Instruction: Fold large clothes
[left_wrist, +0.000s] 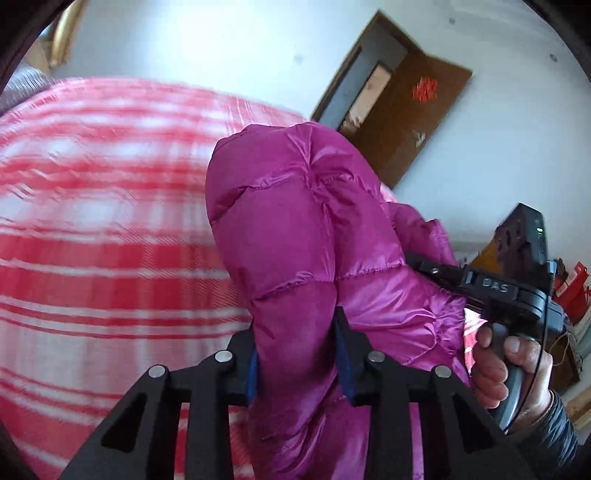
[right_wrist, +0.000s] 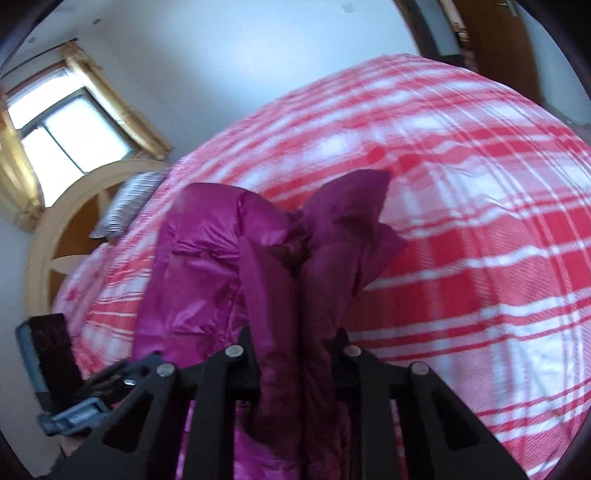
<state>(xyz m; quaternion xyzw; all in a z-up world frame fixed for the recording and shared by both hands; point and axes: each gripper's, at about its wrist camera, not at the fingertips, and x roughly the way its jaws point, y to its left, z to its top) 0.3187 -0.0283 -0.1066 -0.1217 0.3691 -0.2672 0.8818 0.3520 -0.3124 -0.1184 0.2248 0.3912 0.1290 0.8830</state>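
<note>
A shiny magenta puffer jacket (left_wrist: 295, 229) is lifted off the bed, bunched and hanging between both grippers. My left gripper (left_wrist: 299, 369) is shut on a thick quilted fold of it, the fabric squeezed between the blue pads (left_wrist: 345, 365). My right gripper (right_wrist: 297, 354) is shut on another gathered fold of the jacket (right_wrist: 207, 266), which hides its fingertips. In the left wrist view a hand (left_wrist: 509, 369) holds the right gripper's handle at the right edge, with that tool reaching into the jacket.
A bed with a red-and-white plaid sheet (right_wrist: 461, 240) lies under the jacket. A striped pillow (right_wrist: 125, 206) and a wooden headboard (right_wrist: 40, 251) are at its far end below a window (right_wrist: 62, 133). A brown door (left_wrist: 406, 110) stands open in the white wall.
</note>
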